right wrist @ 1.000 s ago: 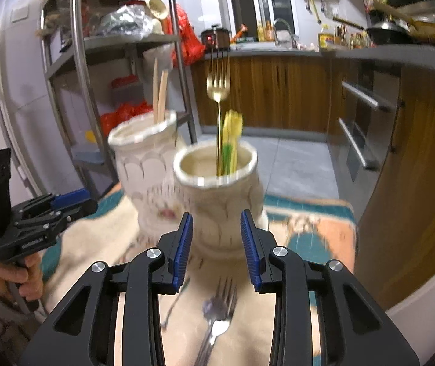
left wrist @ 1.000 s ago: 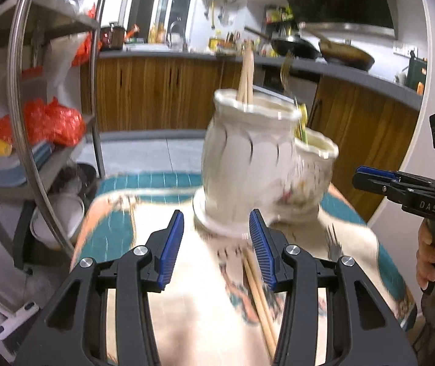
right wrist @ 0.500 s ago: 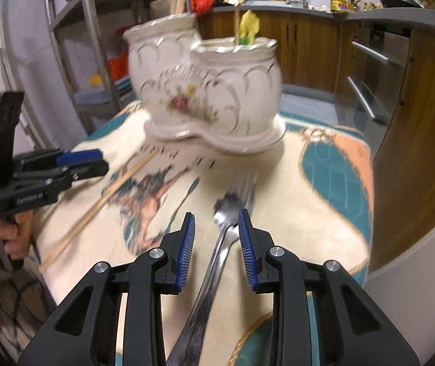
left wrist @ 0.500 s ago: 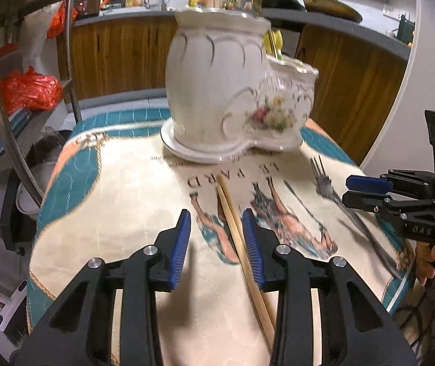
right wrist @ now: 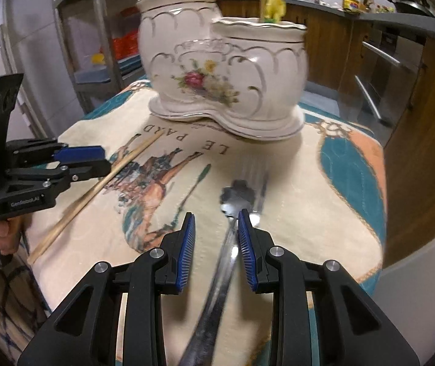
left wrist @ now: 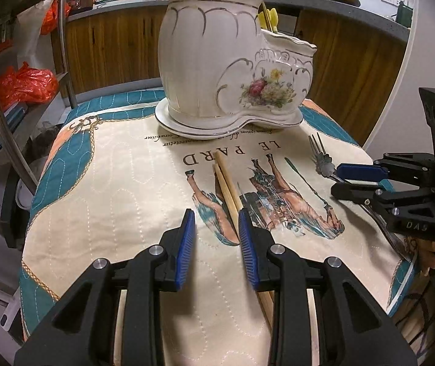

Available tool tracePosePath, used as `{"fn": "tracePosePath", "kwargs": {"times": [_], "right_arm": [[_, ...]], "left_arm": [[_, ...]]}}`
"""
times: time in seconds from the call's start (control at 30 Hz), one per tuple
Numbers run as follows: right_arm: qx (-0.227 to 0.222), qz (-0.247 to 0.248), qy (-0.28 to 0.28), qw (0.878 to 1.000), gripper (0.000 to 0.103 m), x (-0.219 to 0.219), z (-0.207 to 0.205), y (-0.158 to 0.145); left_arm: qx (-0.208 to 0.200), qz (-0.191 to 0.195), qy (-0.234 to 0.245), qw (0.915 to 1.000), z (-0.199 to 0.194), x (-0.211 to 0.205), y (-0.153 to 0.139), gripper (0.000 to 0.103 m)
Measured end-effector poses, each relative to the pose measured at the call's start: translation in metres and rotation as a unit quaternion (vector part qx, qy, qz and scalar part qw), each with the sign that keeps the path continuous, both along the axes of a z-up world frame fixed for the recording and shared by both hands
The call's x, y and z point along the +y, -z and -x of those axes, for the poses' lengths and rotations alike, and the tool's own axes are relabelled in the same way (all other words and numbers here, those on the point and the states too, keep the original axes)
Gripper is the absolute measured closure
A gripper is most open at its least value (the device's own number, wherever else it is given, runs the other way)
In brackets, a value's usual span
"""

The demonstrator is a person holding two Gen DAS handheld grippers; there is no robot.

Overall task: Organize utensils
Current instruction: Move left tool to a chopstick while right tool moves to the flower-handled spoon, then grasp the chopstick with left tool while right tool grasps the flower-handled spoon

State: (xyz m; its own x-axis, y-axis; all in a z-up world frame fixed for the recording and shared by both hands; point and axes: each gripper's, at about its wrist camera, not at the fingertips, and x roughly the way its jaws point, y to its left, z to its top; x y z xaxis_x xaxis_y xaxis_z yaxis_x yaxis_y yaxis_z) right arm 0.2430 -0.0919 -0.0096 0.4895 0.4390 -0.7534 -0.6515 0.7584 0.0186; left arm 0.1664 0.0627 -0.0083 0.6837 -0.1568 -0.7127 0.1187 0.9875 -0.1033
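Standing at the far end of the quilted printed tablecloth (left wrist: 119,189), a white two-compartment ceramic utensil holder (left wrist: 232,73) with a painted flower spray is seen, chopsticks and a gold fork rising from its pots. The left gripper (left wrist: 214,228) is held low over a pair of wooden chopsticks (left wrist: 228,183) lying on the cloth — its jaws are closing, with the sticks running just inside the right-hand pad and not pressed. The right gripper (right wrist: 214,228) is kept narrowly parted over a silver fork (right wrist: 235,201) lying tines toward the holder — its handle passes between the pads, ungripped.
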Motion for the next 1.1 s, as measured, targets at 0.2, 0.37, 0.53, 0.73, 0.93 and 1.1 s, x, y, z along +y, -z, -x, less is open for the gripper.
{"fn": "tracePosePath", "kwargs": {"times": [0.2, 0.37, 0.53, 0.73, 0.93, 1.1], "right_arm": [[0.015, -0.003, -0.027, 1.0, 0.074, 0.008, 0.007, 0.002], [0.013, 0.003, -0.032, 0.999, 0.077, 0.011, 0.01, 0.003], [0.015, 0.005, -0.029, 0.999, 0.079, 0.011, 0.012, 0.003], [0.041, 0.023, -0.04, 0.998, 0.08, 0.013, 0.006, 0.0], [0.08, 0.1, -0.071, 0.989, 0.08, 0.033, -0.004, -0.006], [0.098, 0.137, -0.076, 0.983, 0.08, 0.043, -0.006, -0.007]], "left_arm": [[0.001, 0.007, 0.009, 0.9999, 0.0, 0.001, 0.001, 0.074], [0.003, -0.006, 0.018, 0.9998, 0.002, -0.007, 0.002, 0.075], [0.003, -0.022, 0.021, 0.9995, 0.003, -0.013, 0.002, 0.081], [0.01, -0.043, 0.021, 0.9988, 0.004, -0.012, 0.002, 0.092], [0.034, -0.051, 0.032, 0.9976, 0.0, -0.009, -0.002, 0.094], [0.052, -0.054, 0.036, 0.9965, 0.002, 0.002, -0.005, 0.094]]}}
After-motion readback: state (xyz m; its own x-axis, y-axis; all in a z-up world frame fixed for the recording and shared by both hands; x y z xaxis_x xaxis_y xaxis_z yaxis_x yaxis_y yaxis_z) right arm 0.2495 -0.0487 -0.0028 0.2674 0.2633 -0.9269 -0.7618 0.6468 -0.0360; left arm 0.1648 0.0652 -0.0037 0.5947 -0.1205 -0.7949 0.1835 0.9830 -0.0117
